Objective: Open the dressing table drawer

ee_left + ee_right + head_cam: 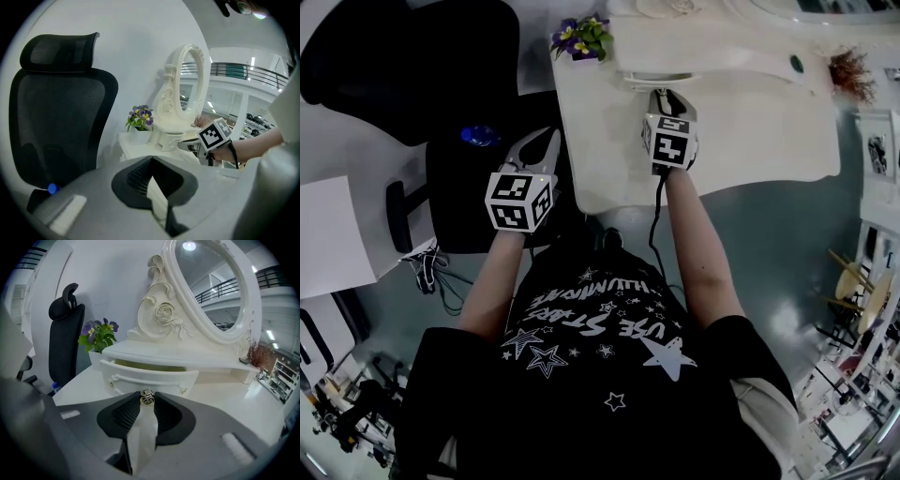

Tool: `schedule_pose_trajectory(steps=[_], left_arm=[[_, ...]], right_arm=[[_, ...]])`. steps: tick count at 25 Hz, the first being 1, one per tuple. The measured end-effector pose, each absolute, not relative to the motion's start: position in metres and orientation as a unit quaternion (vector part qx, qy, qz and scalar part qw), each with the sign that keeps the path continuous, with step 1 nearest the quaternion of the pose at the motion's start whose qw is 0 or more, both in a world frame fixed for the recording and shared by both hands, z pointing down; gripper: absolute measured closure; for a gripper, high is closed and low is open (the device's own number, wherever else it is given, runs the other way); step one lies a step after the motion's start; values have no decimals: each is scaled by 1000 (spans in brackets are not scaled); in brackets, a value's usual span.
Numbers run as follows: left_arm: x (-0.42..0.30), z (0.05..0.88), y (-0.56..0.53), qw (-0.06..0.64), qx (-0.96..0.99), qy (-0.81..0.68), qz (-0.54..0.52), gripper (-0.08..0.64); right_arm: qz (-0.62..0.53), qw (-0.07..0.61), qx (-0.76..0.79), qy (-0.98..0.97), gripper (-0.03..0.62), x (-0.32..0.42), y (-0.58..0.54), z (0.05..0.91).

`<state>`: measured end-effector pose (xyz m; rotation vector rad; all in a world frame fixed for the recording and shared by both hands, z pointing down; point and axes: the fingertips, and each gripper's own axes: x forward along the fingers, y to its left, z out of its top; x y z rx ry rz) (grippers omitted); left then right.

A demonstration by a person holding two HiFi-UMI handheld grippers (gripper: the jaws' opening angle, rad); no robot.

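Observation:
The white dressing table point(750, 122) carries an oval carved mirror point(211, 287). Its small drawer point(150, 377) stands pulled partly out, and a yellowish inside shows behind the drawer front. My right gripper point(147, 397) is shut on the drawer's little metal knob point(147, 399) at the middle of the front. In the head view that right gripper point(664, 97) reaches over the tabletop to the drawer point(659, 78). My left gripper point(546, 139) hangs off the table's left side, over the black chair seat, shut on nothing. Its closed tips point(151, 160) point toward the table.
A pot of purple flowers point(581, 37) stands at the table's back left corner, close to the drawer. A black mesh office chair point(56, 117) sits left of the table. Dried red twigs point(848, 67) are at the table's far right. Furniture clutters the floor to the right.

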<state>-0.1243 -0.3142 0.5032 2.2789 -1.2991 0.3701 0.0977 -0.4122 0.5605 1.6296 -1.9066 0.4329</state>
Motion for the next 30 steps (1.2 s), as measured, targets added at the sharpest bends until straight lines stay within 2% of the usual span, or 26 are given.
schedule_pose_trajectory(steps=[30], left_arm=[[-124,505,-330,231,838,-476,130,559]], right_arm=[[172,291,611,-716,469,87,-407,573]])
